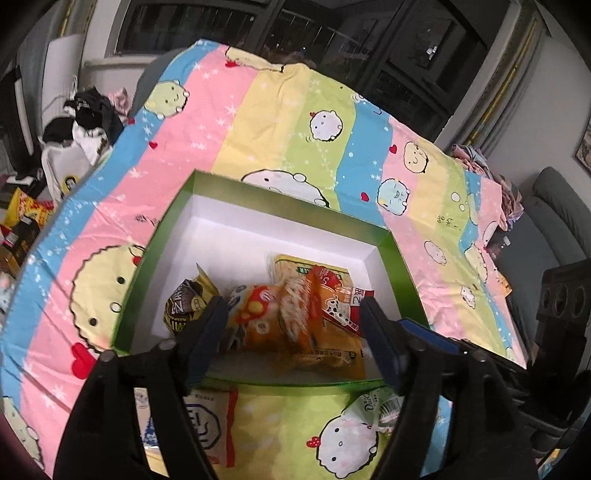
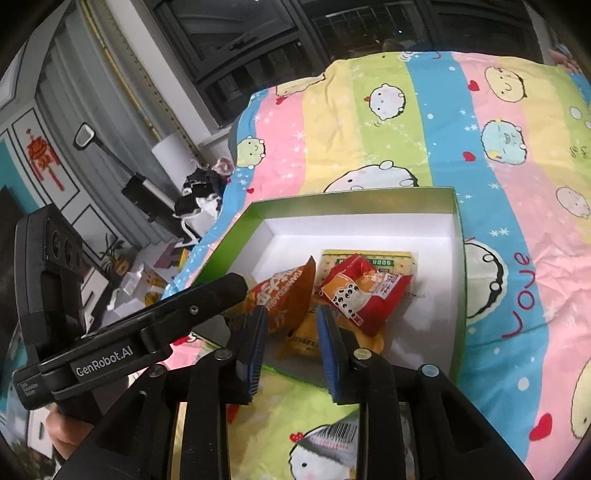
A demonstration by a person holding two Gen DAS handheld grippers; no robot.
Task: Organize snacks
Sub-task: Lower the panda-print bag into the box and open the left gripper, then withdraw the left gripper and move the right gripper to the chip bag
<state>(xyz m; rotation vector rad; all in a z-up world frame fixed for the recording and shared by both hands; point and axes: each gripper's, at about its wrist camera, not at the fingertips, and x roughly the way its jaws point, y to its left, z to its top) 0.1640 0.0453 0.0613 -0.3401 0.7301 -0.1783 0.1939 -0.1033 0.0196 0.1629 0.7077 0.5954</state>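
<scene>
Your left gripper (image 1: 291, 314) and right gripper (image 2: 291, 328) both hang open, gripping nothing, over the snack box (image 1: 258, 195) on that cartoon striped sheet (image 1: 280, 110), dark windows (image 1: 332, 33) behind.

Dark windows (image 1: 332, 40) behind, striped cartoon bedspread (image 1: 288, 122) over the surface, grey sofa (image 1: 557, 206) at right, clothes heap (image 1: 88, 118) left

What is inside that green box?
The green cardboard box holds an orange packet, a red packet and a pale cracker pack beneath; its covered parts are hidden.

Left tongs (image 1: 293, 314) spread wide; right tongs (image 2: 291, 317) narrowly parted.
</scene>
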